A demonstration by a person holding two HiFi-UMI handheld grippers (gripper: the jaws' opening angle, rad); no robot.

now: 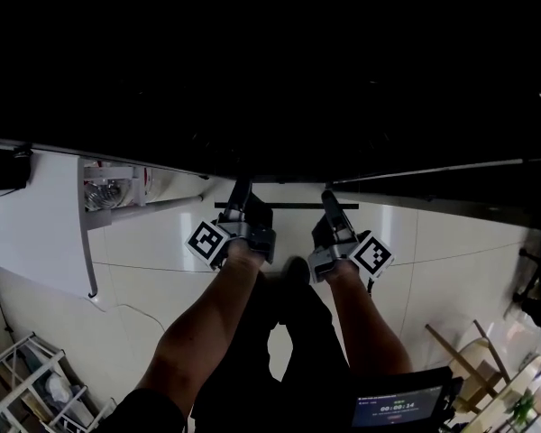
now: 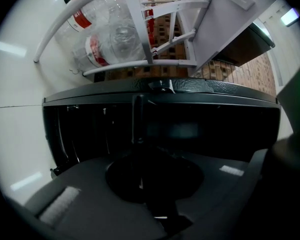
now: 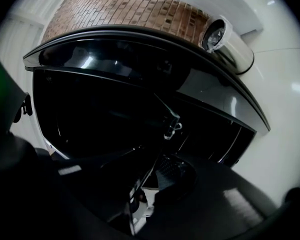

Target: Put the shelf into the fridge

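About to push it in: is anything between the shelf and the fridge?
Nothing visible does, though beyond the shelf the head view is too dark to show what lies there. The white door, with bottles in its rack, stands off to the left.

Glossy white tiled floor (image 1: pixel 153 242), brick wall (image 3: pixel 125 9)

The head camera looks steeply down onto the tiled floor (image 1: pixel 153 242). Each gripper camera sits very near the black fridge (image 2: pixel 160 126), facing its glossy front, which both views share; beyond it the left sees a white rack (image 2: pixel 140 29), the right a brick wall (image 3: pixel 125 11).
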